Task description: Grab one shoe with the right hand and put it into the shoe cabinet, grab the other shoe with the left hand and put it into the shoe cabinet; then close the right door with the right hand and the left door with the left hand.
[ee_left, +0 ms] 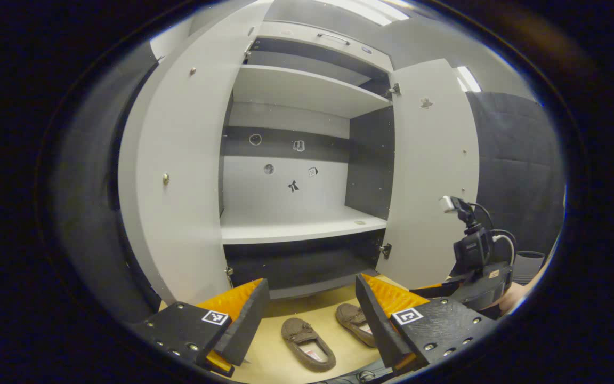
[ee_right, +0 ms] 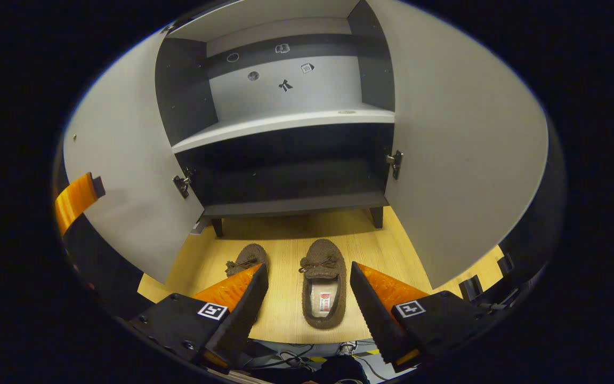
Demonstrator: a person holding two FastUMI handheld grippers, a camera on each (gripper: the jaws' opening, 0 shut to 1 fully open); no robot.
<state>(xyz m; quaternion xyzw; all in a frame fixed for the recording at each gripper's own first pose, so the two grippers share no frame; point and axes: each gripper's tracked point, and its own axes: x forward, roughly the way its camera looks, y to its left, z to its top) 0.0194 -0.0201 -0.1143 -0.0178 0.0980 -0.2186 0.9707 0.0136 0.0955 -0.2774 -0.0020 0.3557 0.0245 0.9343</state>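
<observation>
A light wooden floor [ee_right: 285,314] lies under dark cables [ee_right: 291,358]; ceiling lights [ee_left: 371,9] glow overhead.

Floor [ee_right: 285,240]: pale wood, carrying the cabinet [ee_right: 291,202] on short legs.
Left shoe [ee_right: 245,260]: brown, flat on the floor, before the cabinet.
Right shoe [ee_right: 324,290]: brown, beside it, apart, toe toward the cabinet.
Shelf [ee_left: 296,226]: white, bare.

A staged recording booth, not a lived-in home.
A pale shoe cabinet [ee_right: 467,138] stands open on a small wooden floor panel [ee_right: 285,240], black cloth [ee_left: 520,160] hangs beside it, small marker stickers [ee_left: 293,185] dot its back panel, and office-style ceiling light strips [ee_left: 365,8] run overhead.
</observation>
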